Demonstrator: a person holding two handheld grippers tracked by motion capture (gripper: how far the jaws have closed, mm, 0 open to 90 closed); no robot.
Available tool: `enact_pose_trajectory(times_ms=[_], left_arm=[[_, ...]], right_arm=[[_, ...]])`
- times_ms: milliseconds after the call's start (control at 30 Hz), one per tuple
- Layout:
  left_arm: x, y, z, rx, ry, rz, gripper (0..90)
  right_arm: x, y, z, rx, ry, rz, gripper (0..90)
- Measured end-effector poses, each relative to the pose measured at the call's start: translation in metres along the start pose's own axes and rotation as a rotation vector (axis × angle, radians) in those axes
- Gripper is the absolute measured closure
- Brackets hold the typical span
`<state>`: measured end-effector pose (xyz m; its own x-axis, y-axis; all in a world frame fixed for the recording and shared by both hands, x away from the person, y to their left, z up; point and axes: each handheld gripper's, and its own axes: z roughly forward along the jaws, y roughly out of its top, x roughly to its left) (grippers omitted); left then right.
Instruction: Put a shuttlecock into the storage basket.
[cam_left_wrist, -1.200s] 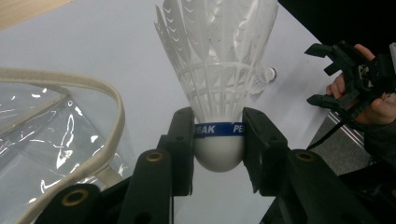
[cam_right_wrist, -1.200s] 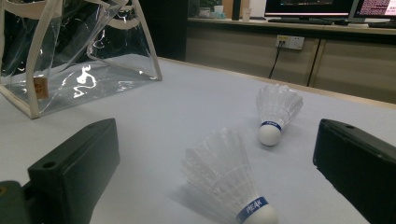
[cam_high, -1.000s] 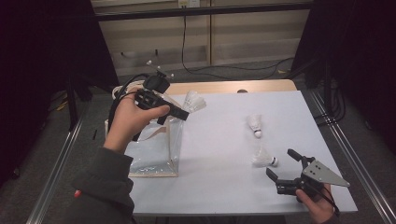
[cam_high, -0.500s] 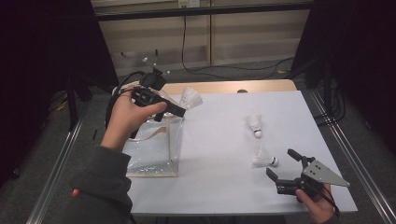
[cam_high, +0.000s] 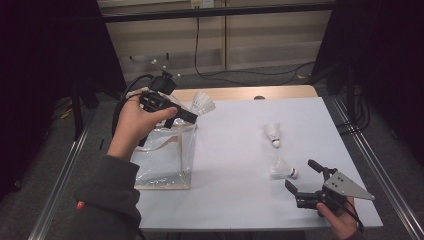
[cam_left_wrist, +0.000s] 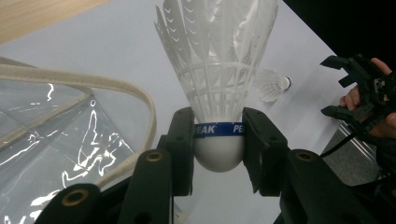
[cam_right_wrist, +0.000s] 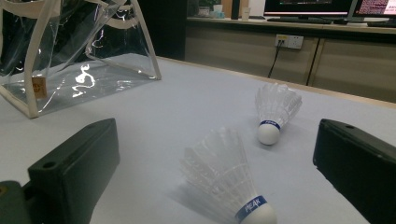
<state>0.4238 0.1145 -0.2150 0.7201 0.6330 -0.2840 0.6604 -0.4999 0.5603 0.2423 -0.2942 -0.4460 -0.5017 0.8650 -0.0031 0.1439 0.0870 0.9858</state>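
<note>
A grey sleeve (cam_high: 107, 200) with a small red tag is worn; each black claw trails a black cable, the right claw (cam_high: 306, 186) topped by a grey three-cornered plate (cam_high: 348, 186)

High view looks down over the table (cam_high: 240, 150); both gripper views sit close, sharing the lying shuttlecocks (cam_right_wrist: 233, 186).

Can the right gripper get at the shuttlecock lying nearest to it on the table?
Probably yes. The right gripper has its jaws open and pointed at the nearest shuttlecock, which lies on its side on bare table with nothing between them. The second shuttlecock lies apart, farther back.
</note>
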Motion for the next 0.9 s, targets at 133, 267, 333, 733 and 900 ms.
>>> enact_pose_trajectory(times_ms=[133,267,333,733,900], left_arm=[[0.0015,0.0006,-0.0004,-0.001,0.001,-0.004,65.9],[0.0035,0.0009,-0.0024,-0.002,0.007,-0.007,65.9],[0.0044,0.0011,-0.0034,-0.006,0.007,-0.011,65.9],[0.0072,0.0038,-0.0078,-0.007,0.022,-0.012,65.9],[0.0104,0.004,-0.0094,-0.011,0.026,-0.022,65.9]], right_arm=[[0.0001,0.0001,-0.0001,0.0,0.001,0.001,0.5],[0.0001,0.0,-0.0002,0.002,0.001,0.003,0.5],[0.0001,0.0,-0.0001,0.001,0.0,0.002,0.5],[0.0006,0.0001,0.0001,-0.002,0.0,0.011,0.5],[0.0004,-0.0001,0.0,0.001,0.0,0.01,0.5]])
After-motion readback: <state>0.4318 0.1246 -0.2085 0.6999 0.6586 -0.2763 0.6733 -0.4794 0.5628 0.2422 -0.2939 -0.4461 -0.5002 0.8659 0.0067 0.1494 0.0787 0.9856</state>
